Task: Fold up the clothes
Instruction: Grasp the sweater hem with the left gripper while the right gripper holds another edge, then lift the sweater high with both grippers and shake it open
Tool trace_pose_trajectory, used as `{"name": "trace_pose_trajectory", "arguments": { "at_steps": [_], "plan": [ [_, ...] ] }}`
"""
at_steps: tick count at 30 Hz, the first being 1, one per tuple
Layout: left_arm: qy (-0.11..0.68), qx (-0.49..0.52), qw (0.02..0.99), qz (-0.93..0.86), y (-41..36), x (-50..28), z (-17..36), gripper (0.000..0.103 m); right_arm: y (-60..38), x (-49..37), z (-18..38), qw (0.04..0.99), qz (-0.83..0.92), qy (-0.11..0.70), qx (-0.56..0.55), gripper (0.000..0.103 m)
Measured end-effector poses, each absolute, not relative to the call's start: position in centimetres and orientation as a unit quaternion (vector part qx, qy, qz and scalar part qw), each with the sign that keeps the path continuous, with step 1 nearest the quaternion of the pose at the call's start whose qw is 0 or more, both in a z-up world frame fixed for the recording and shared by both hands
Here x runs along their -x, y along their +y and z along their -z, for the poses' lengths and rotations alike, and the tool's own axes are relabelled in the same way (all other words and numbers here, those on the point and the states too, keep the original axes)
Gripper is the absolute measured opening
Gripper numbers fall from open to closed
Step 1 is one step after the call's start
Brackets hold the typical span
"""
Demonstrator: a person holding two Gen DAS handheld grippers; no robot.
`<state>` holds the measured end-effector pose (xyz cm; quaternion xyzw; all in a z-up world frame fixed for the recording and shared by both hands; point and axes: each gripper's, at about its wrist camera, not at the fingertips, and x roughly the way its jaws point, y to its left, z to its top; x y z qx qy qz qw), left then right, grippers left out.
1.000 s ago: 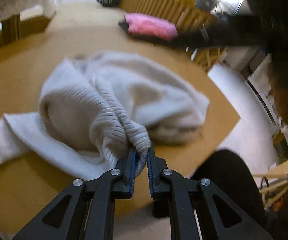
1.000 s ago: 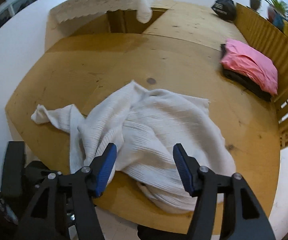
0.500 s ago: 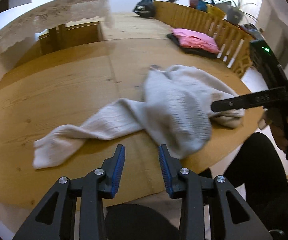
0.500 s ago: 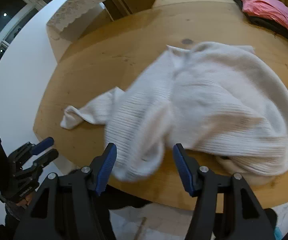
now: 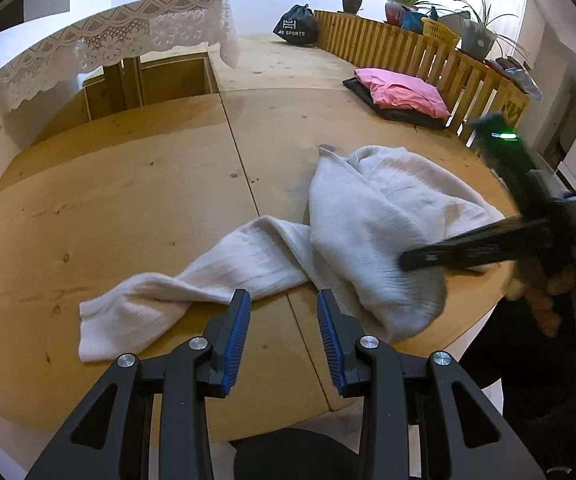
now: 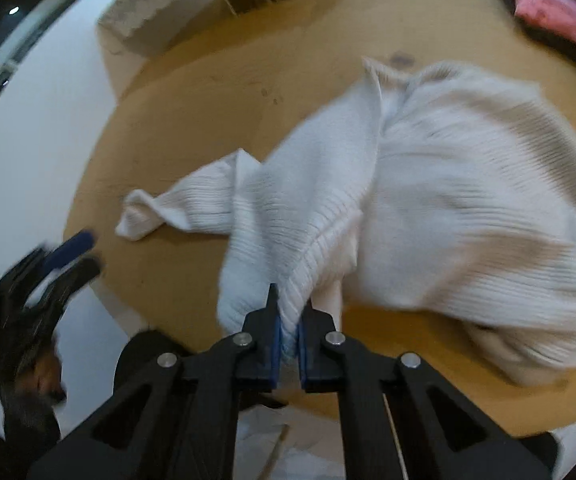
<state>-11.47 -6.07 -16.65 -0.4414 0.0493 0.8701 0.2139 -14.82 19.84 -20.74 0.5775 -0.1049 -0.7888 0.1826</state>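
A cream ribbed sweater (image 5: pixel 376 216) lies crumpled on the wooden table (image 5: pixel 127 208), with one sleeve (image 5: pixel 159 300) stretched out to the left. My left gripper (image 5: pixel 283 300) hovers open over the table's near edge, just right of the sleeve end, with nothing between its fingers. In the right wrist view my right gripper (image 6: pixel 288 308) has its jaws closing tight on a ribbed fold at the sweater's (image 6: pixel 448 200) near edge, and the knit is pinched between the pads. The left wrist view shows that right gripper (image 5: pixel 404 258) reaching in from the right. The left gripper (image 6: pixel 67 256) shows blurred at the far left.
Pink folded clothes (image 5: pixel 400 92) rest on a dark garment at the back right, beside a wooden slat fence (image 5: pixel 388 44) topped with potted plants. A black bag (image 5: pixel 298 26) sits at the far end. A lace-covered table (image 5: pixel 107 48) stands at the back left. The table's rounded edge is close below both grippers.
The left gripper let go of the sweater's cuff, opened and drew away to the left. The right gripper came down and shut on the sweater's near edge.
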Motion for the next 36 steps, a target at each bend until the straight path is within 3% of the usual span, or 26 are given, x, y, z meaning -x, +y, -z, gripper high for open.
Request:
{"name": "trace_pose_trajectory", "arguments": {
  "at_steps": [5,10,23,31,34,36],
  "plan": [
    [0.081,0.433,0.238,-0.866,-4.3,13.0,15.4,0.033,28.4,9.3,14.9,0.125,0.818,-0.041,-0.559,0.006],
    [0.124,0.428,0.31,-0.84,1.3,15.4,14.5,0.035,39.1,5.8,17.1,-0.01,0.796,-0.037,-0.604,0.006],
    [0.352,0.404,0.485,-0.691,19.1,23.8,15.6,0.042,45.6,4.0,23.9,-0.025,0.784,-0.103,-0.612,0.006],
    [0.394,0.422,0.536,-0.615,22.6,25.4,19.4,0.042,46.5,5.1,24.0,-0.021,0.784,-0.115,-0.609,0.006],
    [0.394,0.428,0.544,-0.605,22.9,25.4,20.6,0.039,46.2,5.3,24.3,-0.021,0.783,-0.113,-0.612,0.006],
    [0.38,0.444,0.547,-0.6,22.7,25.4,21.1,0.02,46.1,5.2,24.2,-0.021,0.783,-0.111,-0.612,0.006]
  ]
}}
